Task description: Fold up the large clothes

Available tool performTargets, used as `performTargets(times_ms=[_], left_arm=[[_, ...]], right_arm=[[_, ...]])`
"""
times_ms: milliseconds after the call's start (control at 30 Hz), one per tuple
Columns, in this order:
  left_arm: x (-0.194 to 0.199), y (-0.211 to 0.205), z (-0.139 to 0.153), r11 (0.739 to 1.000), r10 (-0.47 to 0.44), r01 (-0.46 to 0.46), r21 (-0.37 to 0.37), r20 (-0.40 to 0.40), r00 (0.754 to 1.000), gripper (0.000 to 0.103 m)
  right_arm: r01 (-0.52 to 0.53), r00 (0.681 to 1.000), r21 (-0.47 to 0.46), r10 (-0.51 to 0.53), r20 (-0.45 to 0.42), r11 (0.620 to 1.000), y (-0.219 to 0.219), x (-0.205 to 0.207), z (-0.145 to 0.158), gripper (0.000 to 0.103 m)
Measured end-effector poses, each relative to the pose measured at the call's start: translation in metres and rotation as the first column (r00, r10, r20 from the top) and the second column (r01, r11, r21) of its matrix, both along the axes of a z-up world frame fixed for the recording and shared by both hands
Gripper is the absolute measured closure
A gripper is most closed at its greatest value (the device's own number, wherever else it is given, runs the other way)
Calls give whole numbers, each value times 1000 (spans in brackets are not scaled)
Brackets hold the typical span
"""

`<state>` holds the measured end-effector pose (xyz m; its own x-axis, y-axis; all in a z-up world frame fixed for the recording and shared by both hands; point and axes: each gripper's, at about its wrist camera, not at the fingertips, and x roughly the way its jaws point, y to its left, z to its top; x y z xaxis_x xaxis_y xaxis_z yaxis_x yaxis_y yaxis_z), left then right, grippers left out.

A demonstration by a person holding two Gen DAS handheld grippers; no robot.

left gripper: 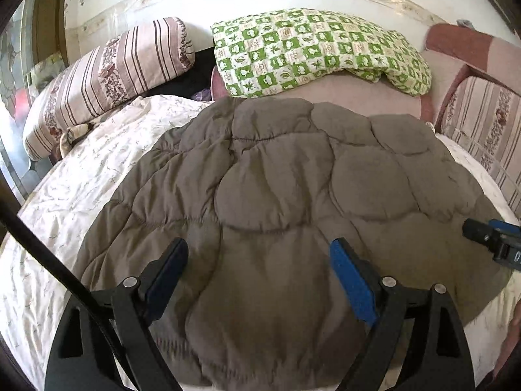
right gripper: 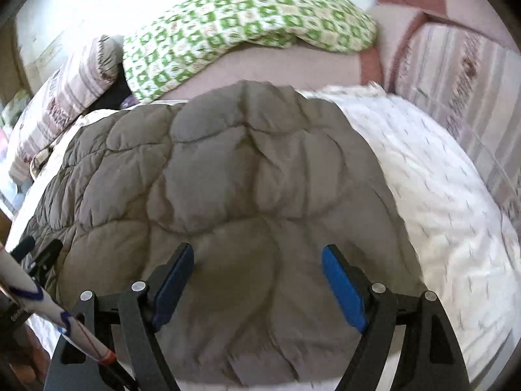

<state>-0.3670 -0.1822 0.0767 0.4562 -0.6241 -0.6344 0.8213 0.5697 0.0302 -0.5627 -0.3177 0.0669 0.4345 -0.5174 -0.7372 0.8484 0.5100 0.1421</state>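
Looking down at a bed w/ a puffy grey-brown quilted jacket (left gripper: 276, 202) spread flat on a white sheet (left gripper: 97, 163). Far left there's a striped pillow (left gripper: 107, 75) up by the wall, then a green checked pillow (left gripper: 312, 49) in the middle, lying on a pink blanket (left gripper: 342, 93) just past the jacket's far edge, and a striped cushion (left gripper: 488, 123) off to the right.

Left claw (left gripper: 260, 254) hangs over the jacket's near part, jaws wide apart, nothing between them. Its blue pads (left gripper: 351, 280) don't look like they're touching the fabric, tbh hard to say for sure.

Right claw (right gripper: 257, 260) is same deal, spread open over the jacket (right gripper: 228, 179) near its bottom hem, not gripping anything. That view's a bit blurry. From the left cam the right claw's tip (left gripper: 495, 238) pokes in at the right edge, beside the jacket's right side.
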Motion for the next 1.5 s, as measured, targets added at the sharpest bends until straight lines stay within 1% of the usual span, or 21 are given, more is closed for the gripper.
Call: performTargets(times_ms=[33, 100, 167, 300, 367, 400, 600, 733, 1133, 1233, 1300, 1400, 1467, 1500], left_arm=[[-3, 3, 0, 1000, 2, -2, 2, 2, 1000, 14], [-7, 10, 1, 1000, 10, -10, 4, 1, 1000, 14], [-11, 20, 0, 1000, 18, -18, 4, -5, 1000, 14], [-13, 34, -5, 999, 47, -47, 13, -1, 999, 14], [-13, 34, -7, 999, 44, -44, 13, -3, 999, 14], [-14, 34, -8, 999, 42, -42, 14, 11, 999, 14], [-16, 29, -17, 999, 36, -37, 33, 37, 999, 14], [-17, 26, -21, 998, 33, -35, 43, 58, 998, 14], [-20, 22, -26, 998, 25, -31, 60, 86, 996, 13], [-20, 23, -26, 998, 25, -31, 59, 86, 996, 13], [-20, 23, -25, 998, 25, -30, 57, 86, 996, 13], [-19, 24, -24, 998, 25, -29, 48, 73, 997, 13], [-17, 27, -22, 999, 25, -27, 31, 58, 998, 13], [-16, 28, -21, 999, 25, -27, 27, 56, 998, 13]], right_arm=[[14, 1000, 26, -14, 18, 1000, 2, -8, -2, 18], [34, 999, 48, -35, 31, 998, 8, -20, -3, 18], [48, 998, 31, -49, 31, 998, 17, -27, -2, 18], [49, 998, -11, -50, -37, 999, 27, -23, -8, 18], [46, 997, -4, -46, -62, 999, 26, -19, -13, 18], [44, 996, -1, -44, -72, 999, 25, -18, -16, 18], [41, 995, 23, -38, -94, 999, 19, -14, -28, 16], [35, 994, 23, -33, -106, 999, 18, -12, -32, 15], [26, 988, 10, -24, -153, 1000, 17, -3, -42, 12], [26, 988, 8, -25, -153, 1000, 18, -3, -41, 12], [31, 989, -7, -32, -143, 999, 21, -5, -35, 13], [21, 996, -79, -27, -79, 997, 31, -7, -14, 14], [-8, 999, -134, 1, -53, 991, 39, 0, -1, 14], [-30, 999, -143, 24, -44, 989, 42, 6, 2, 14]])
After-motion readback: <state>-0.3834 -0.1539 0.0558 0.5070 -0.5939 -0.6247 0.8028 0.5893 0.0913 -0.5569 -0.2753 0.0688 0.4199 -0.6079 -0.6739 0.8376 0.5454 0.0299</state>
